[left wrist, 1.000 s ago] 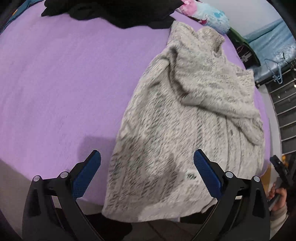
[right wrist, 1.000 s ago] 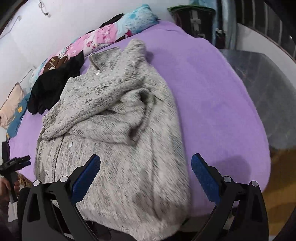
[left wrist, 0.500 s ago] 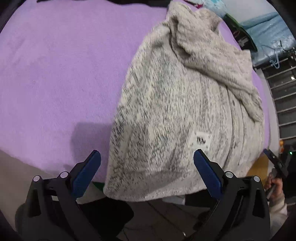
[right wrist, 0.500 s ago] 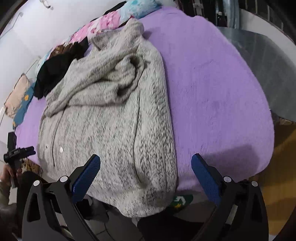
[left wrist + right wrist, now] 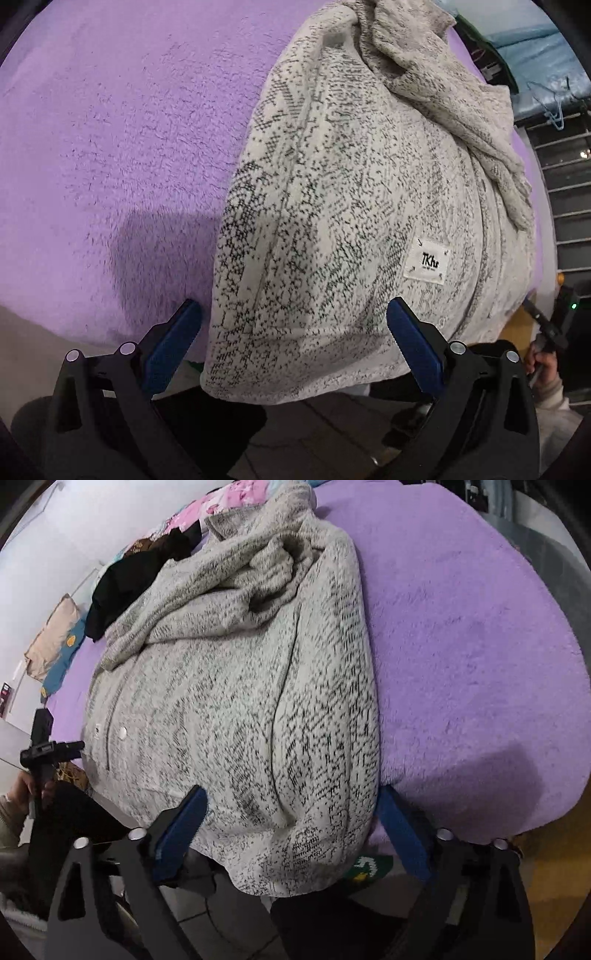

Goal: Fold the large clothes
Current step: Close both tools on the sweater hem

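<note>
bedding [image 5: 110, 129] in purple plush is being used as the work surface, and the grey knit garment [image 5: 332, 206] is being carried by it, lying lengthwise with its hem draped over the bed's near edge and a sleeve bunched across the upper part toward the far edge. trouble is being judged most likely at that overhanging hem: the heavy, loose knit is probably being dragged toward the floor by its own weight, so a shallow grasp is likely to let it slide off the near edge. the left gripper [image 5: 293, 347] is being held with its fingers spread wide across one hem corner, fabric lying between them but not being pinched. the right gripper [image 5: 291, 830] is being closed, its fingers straddling the other hem corner with cloth between them and no pad pressing on it yet; only the top layer may be caught, so the fold may come out uneven. the sleeve lump is likely being left to twist the fold. a small label [image 5: 424, 262] near the hem is being left uncovered.
</note>
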Demonstrator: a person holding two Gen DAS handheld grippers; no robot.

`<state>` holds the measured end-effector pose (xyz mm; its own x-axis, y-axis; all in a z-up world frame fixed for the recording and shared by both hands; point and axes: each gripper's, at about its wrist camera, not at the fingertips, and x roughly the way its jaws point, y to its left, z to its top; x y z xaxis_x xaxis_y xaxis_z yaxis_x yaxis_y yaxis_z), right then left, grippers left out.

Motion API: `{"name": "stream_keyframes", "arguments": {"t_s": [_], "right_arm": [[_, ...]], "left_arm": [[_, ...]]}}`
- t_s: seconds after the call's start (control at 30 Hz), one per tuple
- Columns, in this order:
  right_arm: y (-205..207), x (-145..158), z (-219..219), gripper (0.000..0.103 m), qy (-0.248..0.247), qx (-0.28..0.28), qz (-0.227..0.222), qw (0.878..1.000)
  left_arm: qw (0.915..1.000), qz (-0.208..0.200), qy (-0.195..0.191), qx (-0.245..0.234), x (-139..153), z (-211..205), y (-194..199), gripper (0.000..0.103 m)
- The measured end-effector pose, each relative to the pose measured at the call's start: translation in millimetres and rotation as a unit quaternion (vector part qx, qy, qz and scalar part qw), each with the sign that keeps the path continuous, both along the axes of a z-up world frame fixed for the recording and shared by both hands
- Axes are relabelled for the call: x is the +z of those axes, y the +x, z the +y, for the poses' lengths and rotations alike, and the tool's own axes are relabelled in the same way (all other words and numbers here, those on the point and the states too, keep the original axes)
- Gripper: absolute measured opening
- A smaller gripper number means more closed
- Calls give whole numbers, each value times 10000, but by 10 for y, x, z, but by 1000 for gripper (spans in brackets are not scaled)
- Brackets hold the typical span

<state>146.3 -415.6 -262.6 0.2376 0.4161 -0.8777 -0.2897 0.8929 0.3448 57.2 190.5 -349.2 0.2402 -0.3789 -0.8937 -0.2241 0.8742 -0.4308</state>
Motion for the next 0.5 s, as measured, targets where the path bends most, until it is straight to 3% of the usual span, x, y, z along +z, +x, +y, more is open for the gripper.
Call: {"name": "stream_keyframes", "arguments": {"t_s": [0.17, 0.4, 0.5], "right_arm": [[1, -61, 50, 85, 111, -33, 51, 9999], [11, -62, 144, 84, 198, -112, 95, 9997], [-2, -69, 188, 79, 90, -40, 33, 9999]], "left_arm": [[9997, -26, -227, 101, -43, 76, 11, 97], [9997, -87, -204, 35, -23, 64, -25, 96], [9996, -135, -248, -8, -14, -46, -23, 96]]}}
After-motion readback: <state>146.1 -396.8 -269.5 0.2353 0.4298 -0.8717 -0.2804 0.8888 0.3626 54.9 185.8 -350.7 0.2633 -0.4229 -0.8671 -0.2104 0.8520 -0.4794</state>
